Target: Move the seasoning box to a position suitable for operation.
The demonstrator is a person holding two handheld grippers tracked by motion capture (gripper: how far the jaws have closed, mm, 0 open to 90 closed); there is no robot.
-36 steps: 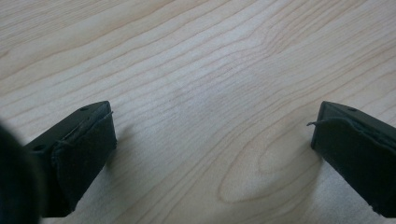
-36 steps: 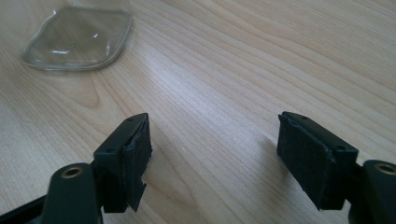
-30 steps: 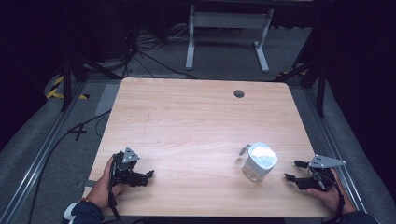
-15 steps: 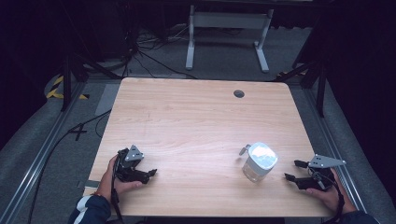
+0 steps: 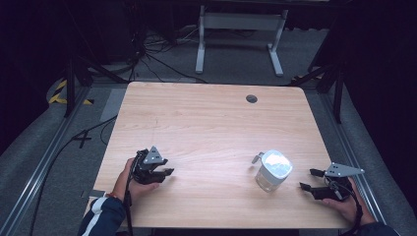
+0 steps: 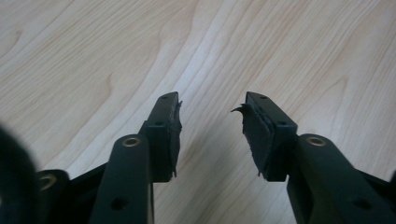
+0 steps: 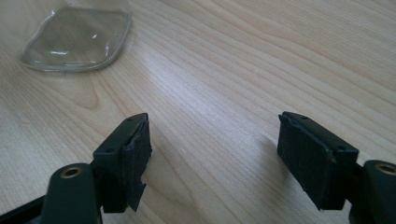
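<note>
The left hand-held gripper (image 5: 164, 173) has just been closing, jaws part apart over bare bench (image 5: 206, 128). The right hand-held gripper (image 5: 311, 180) gapes wide, empty; the glass jar (image 5: 273, 170) sits near at its 9 o'clock

Overhead light is falling evenly on the table (image 5: 206, 128); surroundings are sinking into near-black. Glare is whitening the jar (image 5: 273, 170) lid. High view is looking soft, slightly grainy. Gripper views are blurring at near edges, with pale sheen streaking the wood grain.
</note>
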